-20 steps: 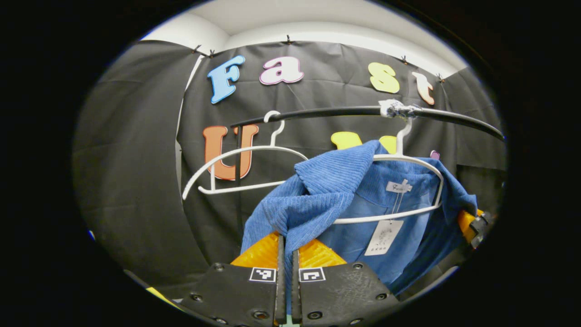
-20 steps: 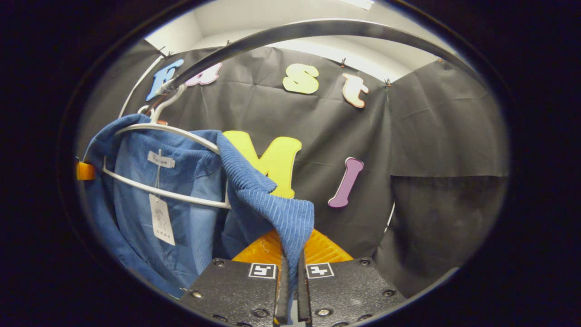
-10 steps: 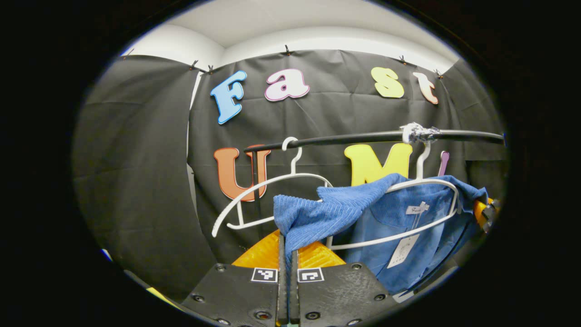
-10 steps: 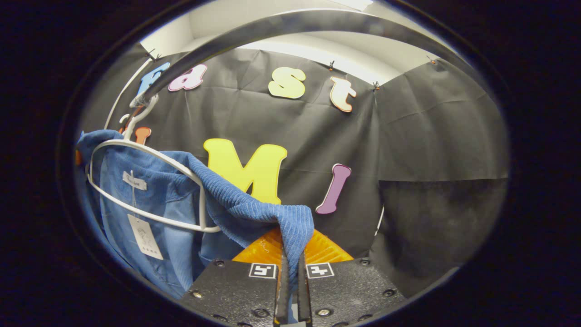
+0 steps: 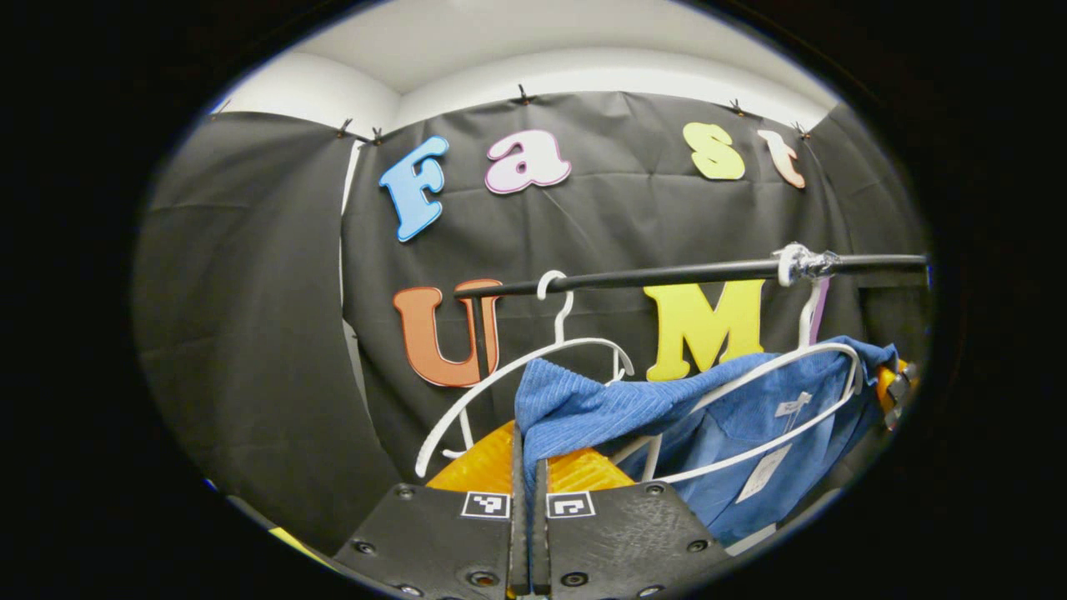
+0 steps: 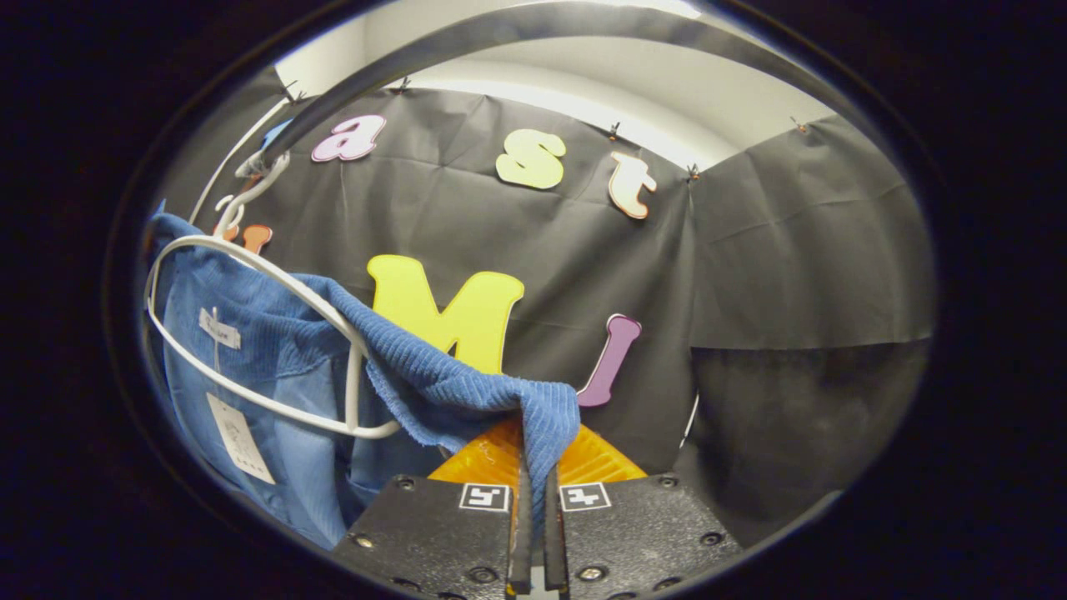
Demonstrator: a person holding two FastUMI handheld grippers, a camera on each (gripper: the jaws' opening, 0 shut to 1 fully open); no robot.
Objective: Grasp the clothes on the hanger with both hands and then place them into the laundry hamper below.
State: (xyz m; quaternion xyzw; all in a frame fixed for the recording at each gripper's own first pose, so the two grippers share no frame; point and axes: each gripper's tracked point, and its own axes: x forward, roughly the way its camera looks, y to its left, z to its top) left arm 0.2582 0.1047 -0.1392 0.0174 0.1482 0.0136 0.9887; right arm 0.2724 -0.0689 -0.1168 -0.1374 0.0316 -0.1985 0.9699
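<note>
In the left gripper view, the left gripper (image 5: 528, 500) has its 2 fingers pressed together on a fold of the blue ribbed garment (image 5: 600, 408), which rises out of the closed jaws and stretches away to the right. The garment's far part is draped over a white hanger (image 5: 775, 379), whose hook hangs from the black rail (image 5: 667, 275) at a wrapped spot near the rail's right end. A white tag (image 5: 760, 477) dangles inside the garment's collar area, below a small sewn label. A 2nd white hanger (image 5: 533, 367), bare, hangs from the same rail farther left, just behind the pulled fabric. At the far right edge of this view, beside the garment, a small part of the right gripper (image 5: 894, 385) shows. In the right gripper view, the right gripper (image 6: 533, 508) is likewise clamped with both fingers on a corner of the garment (image 6: 450, 383), the cloth folding over the closed jaws and running up to the left. There the rest of the garment lies across the white hanger (image 6: 250, 267), with the tag (image 6: 240, 439) hanging below the collar label. The rail (image 6: 533, 21) arcs across the top of this view, close overhead. The garment is stretched between the 2 grippers while resting on its hanger.
</note>
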